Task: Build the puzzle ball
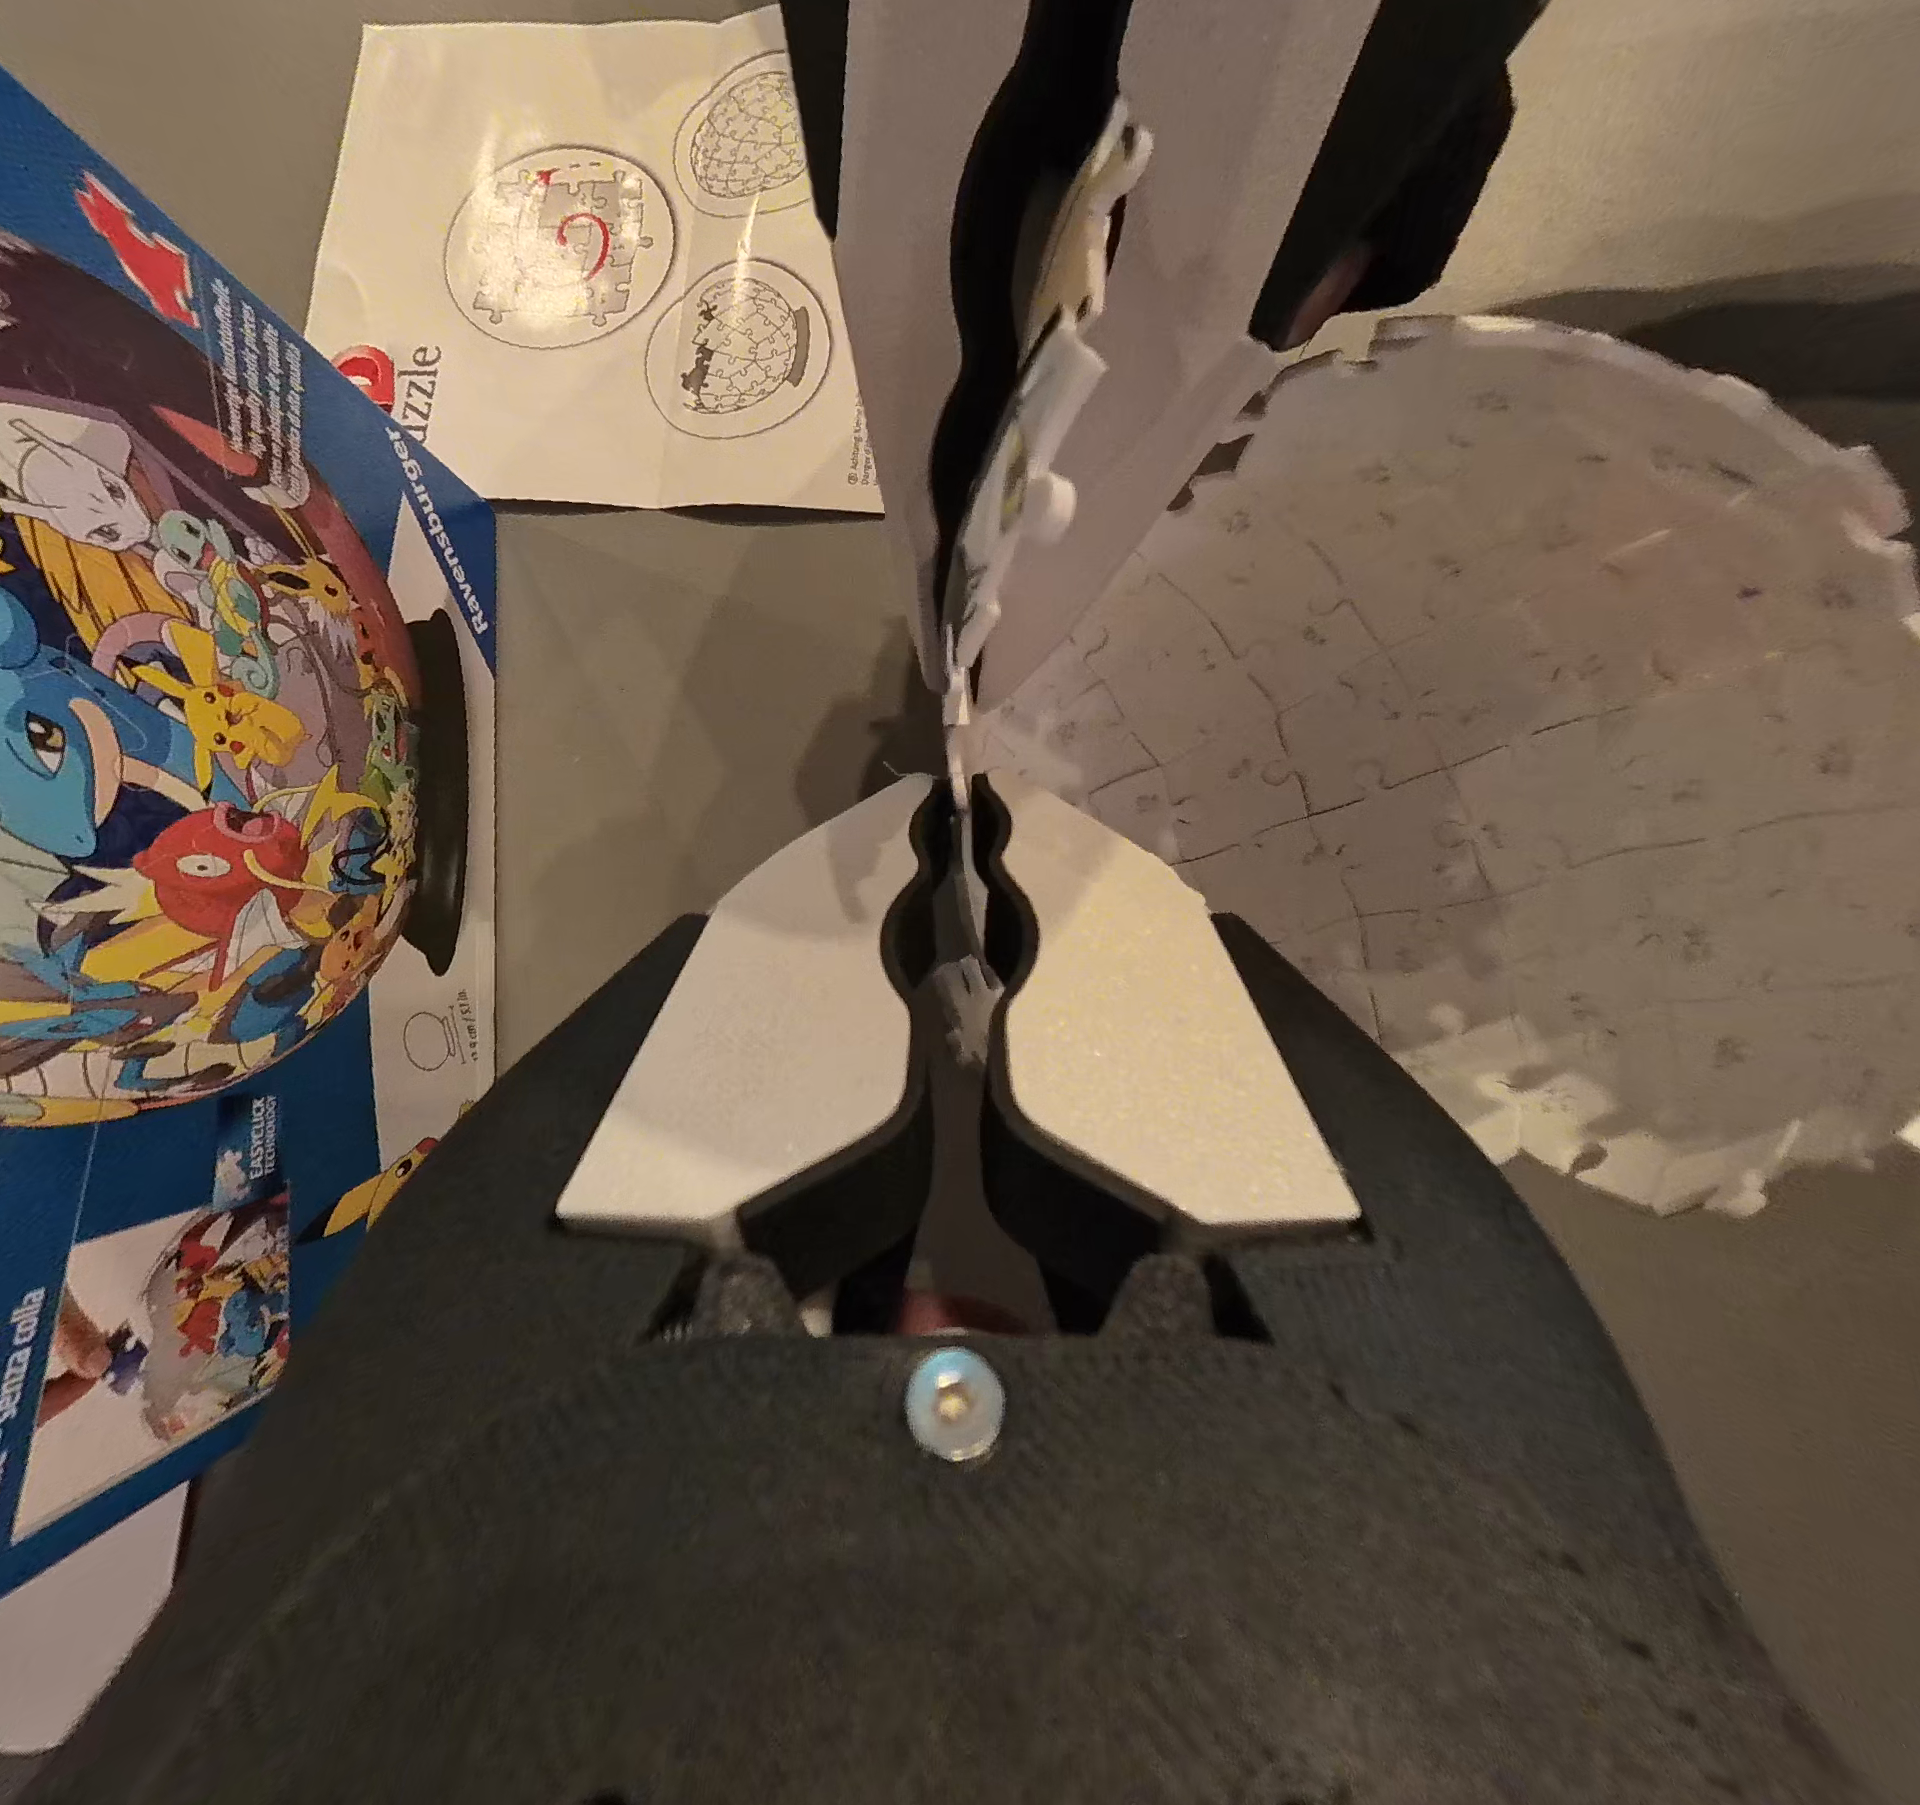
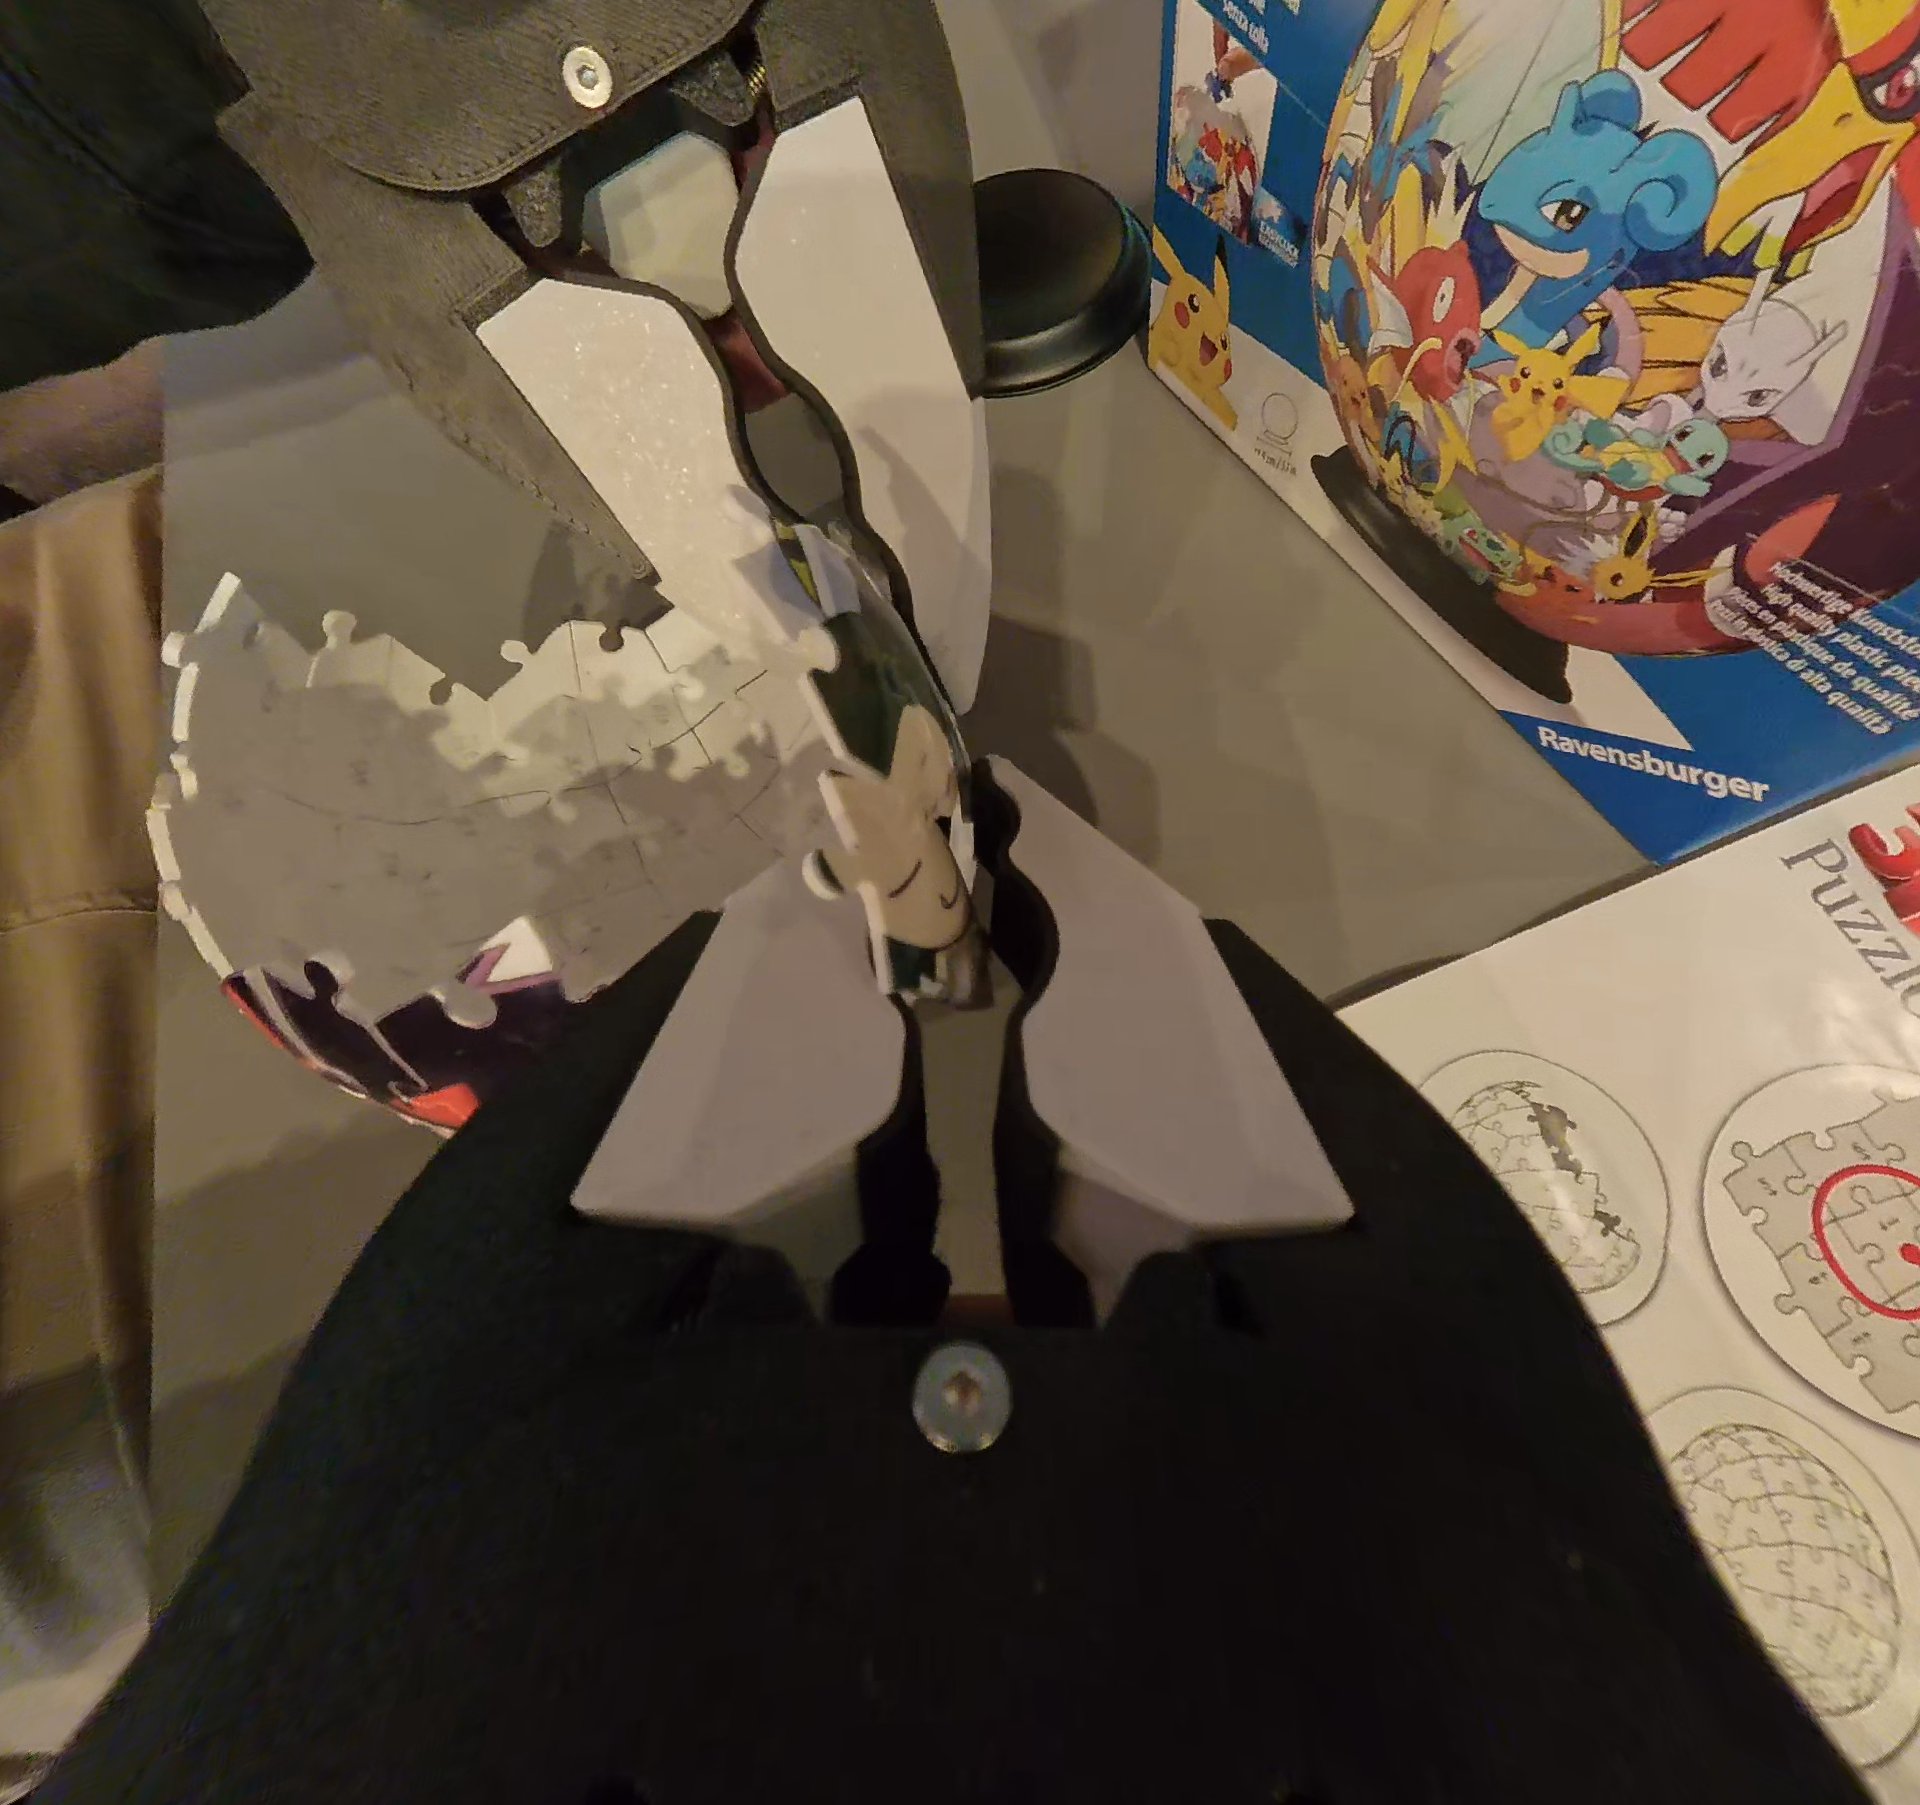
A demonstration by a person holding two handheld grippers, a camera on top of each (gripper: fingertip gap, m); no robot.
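**Both grippers clamped on the ball's rim**

I had the left gripper [image 1: 961, 799] and right gripper [image 2: 977, 820] pinching the half-built puzzle ball [image 2: 436, 810], held above the desk [image 2: 1195, 612] beside the box [image 2: 1610, 301] and instruction sheet [image 1: 582, 269].

L wrist cam: rides my left claw [image 1: 961, 799], looks fwd/down along fingers, v. close. R wrist cam: same on my right claw [image 2: 982, 820], facing opposite way. Both share puzzle ball shell [image 1: 1507, 768] [image 2: 468, 799], box [image 1: 208, 716] [image 2: 1610, 353], instruction sheet [image 1: 582, 280] [image 2: 1662, 1184], grey bench [image 1: 675, 716] [image 2: 1195, 664].
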